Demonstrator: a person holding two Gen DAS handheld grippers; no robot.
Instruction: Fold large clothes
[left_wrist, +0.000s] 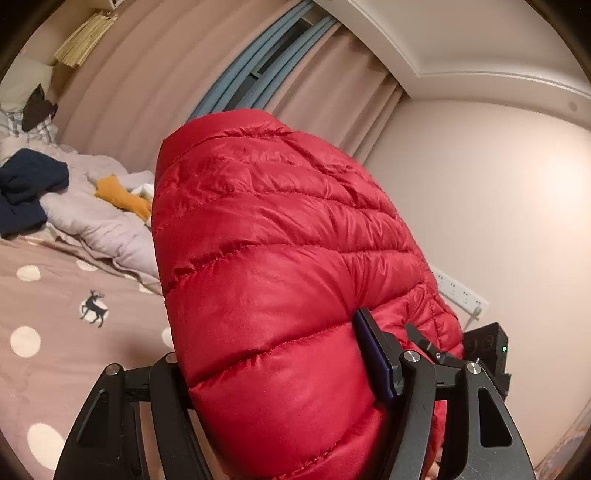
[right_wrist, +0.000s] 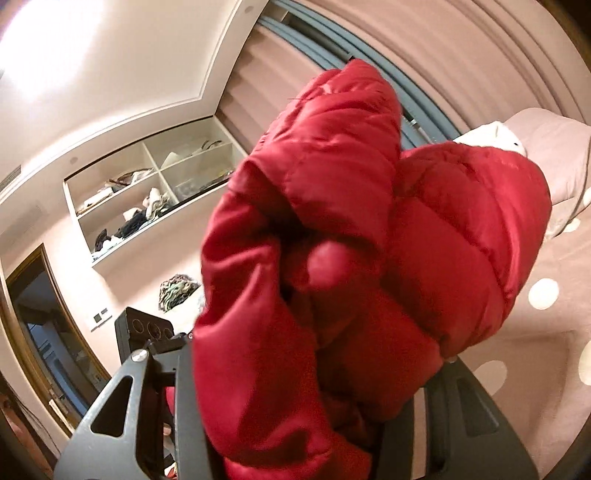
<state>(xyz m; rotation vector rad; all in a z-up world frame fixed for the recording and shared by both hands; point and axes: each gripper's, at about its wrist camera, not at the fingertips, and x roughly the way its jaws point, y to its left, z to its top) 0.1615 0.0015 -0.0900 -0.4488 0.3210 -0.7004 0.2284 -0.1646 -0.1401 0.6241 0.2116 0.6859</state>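
Warm, dim indoor light; ceiling glare upper left in the right view; motion blur there; fisheye-bent, dark-vignetted edges.

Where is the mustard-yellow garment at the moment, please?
In the left wrist view, the mustard-yellow garment lies at left on the pale quilt, between the navy garment and the red down jacket.

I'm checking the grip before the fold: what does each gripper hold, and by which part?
Both hold the red down jacket. The left gripper clamps a thick quilted fold; the right gripper clamps a bunched section. Which part of the garment each holds cannot be told.
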